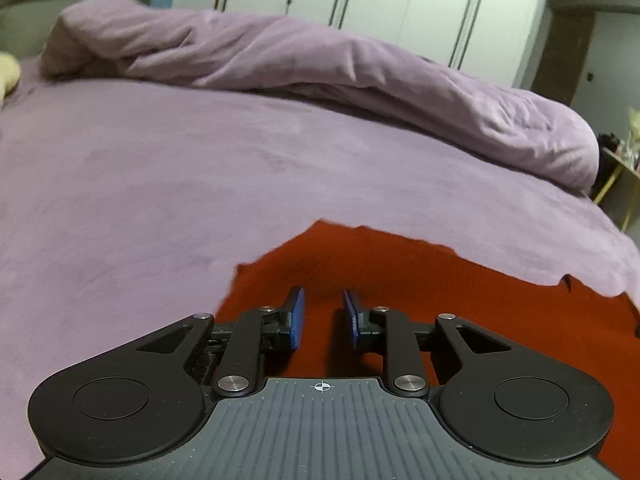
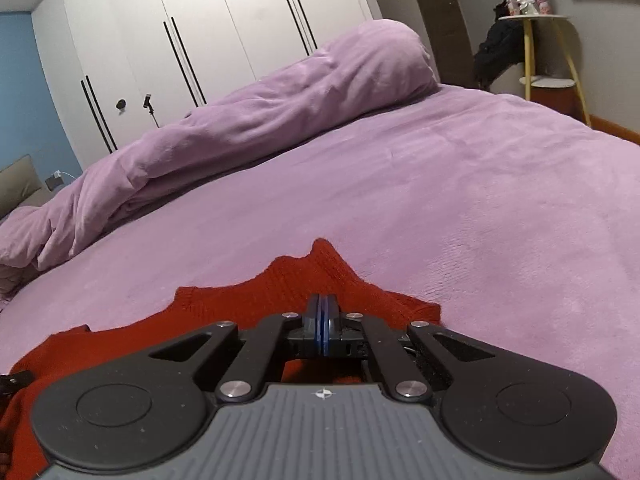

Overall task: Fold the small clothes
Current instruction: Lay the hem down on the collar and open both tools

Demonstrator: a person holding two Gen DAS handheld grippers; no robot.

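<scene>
A red knitted garment (image 1: pixel 400 272) lies spread on the purple bed cover (image 1: pixel 180 184). My left gripper (image 1: pixel 322 300) hovers low over its left part. Its blue pads (image 1: pixel 297 316) stand a small gap apart, and through the gap only the red knit below shows. In the right wrist view the same garment (image 2: pixel 240 308) reaches forward in an uneven, pointed edge. My right gripper (image 2: pixel 324 300) sits over the garment with its blue pads pressed flat together. No fabric shows between them.
A rolled purple duvet (image 1: pixel 320 60) lies along the far side of the bed (image 2: pixel 480 220), also in the right wrist view (image 2: pixel 260 120). White wardrobe doors (image 2: pixel 200 20) stand behind it. A small round side table (image 2: pixel 536 40) stands at the far right.
</scene>
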